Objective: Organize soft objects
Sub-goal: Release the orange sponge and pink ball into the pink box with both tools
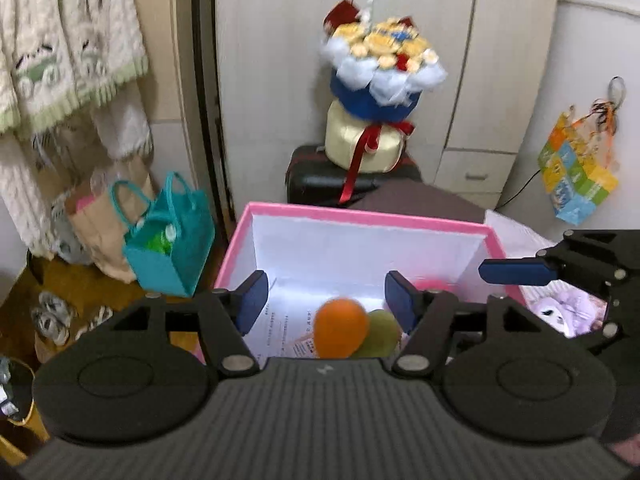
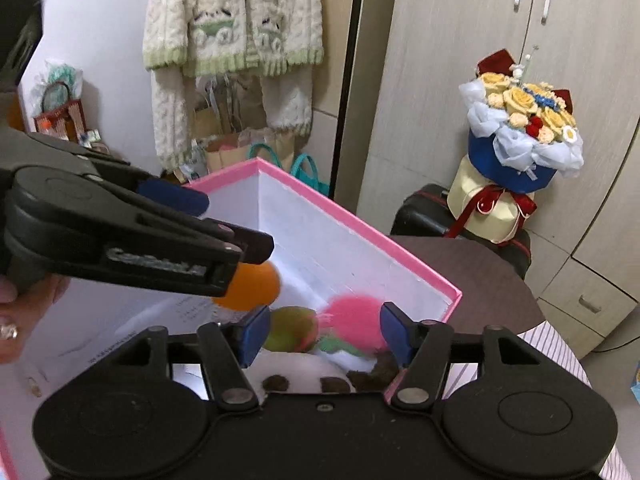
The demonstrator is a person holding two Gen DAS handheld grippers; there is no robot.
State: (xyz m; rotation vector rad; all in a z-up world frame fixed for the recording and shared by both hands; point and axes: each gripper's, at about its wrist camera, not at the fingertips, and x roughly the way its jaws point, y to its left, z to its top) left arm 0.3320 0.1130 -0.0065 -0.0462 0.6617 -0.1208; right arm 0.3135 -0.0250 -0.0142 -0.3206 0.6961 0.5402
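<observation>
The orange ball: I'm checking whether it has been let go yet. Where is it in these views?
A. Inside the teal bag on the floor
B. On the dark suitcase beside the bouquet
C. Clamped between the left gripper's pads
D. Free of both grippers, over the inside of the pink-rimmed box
D. The orange ball shows blurred inside the pink-rimmed box, with the left gripper pads standing apart on either side, not touching it.

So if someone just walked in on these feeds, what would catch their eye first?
Probably the pink-rimmed box with its white inside, filling the middle of both views, and the bright orange ball inside it, blurred, beside a green soft toy and a pink fluffy one. Both grippers hang over the box with jaws apart, gripping nothing. Behind, a blue-wrapped bouquet stands on a black suitcase.
</observation>
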